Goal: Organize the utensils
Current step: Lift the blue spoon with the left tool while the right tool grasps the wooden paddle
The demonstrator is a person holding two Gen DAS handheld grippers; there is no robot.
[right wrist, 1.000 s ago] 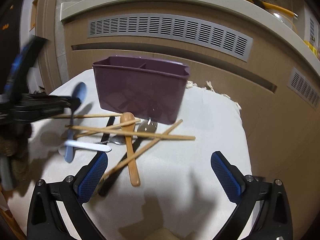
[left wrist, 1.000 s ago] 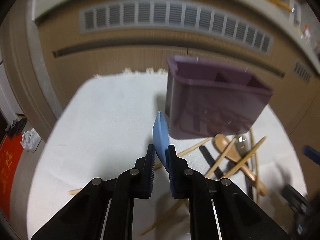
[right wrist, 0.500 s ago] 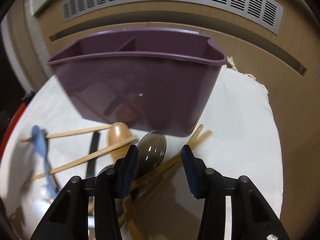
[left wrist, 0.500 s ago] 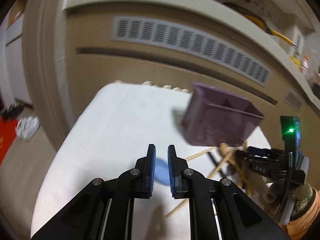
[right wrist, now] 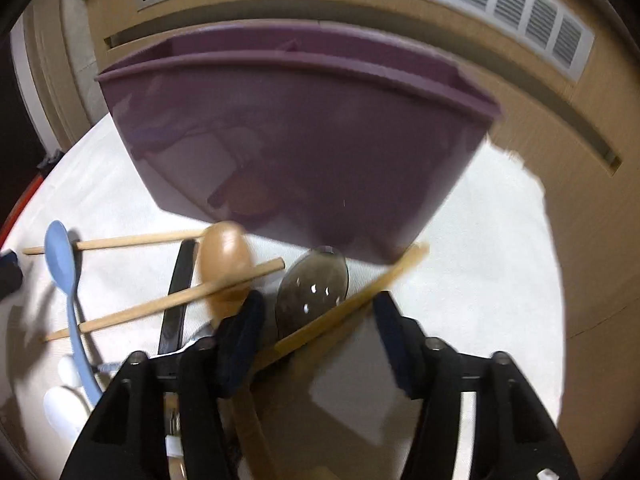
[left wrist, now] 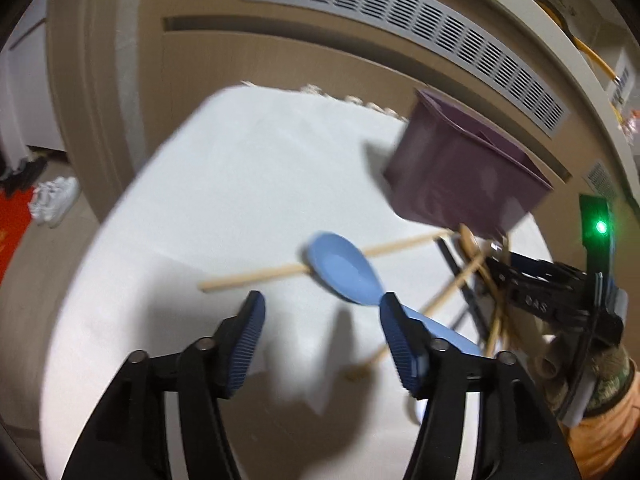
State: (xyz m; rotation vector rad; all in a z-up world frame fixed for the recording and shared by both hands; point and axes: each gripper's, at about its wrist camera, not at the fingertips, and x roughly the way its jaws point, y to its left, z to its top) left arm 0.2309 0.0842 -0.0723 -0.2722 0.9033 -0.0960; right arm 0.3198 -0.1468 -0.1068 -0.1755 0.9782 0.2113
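The left gripper (left wrist: 318,312) is opening, its jaws apart with nothing pressed between them; the blue spoon (left wrist: 344,266) lies on the white cloth (left wrist: 224,184), just past its right finger. The right gripper (right wrist: 316,310) stands half open around the metal spoon (right wrist: 312,286) and a chopstick (right wrist: 352,300) before the purple caddy (right wrist: 296,140); whether it grips them I cannot tell.

One purple caddy (right wrist: 296,152), one blue spoon (left wrist: 344,268), one wooden spoon (right wrist: 226,256).
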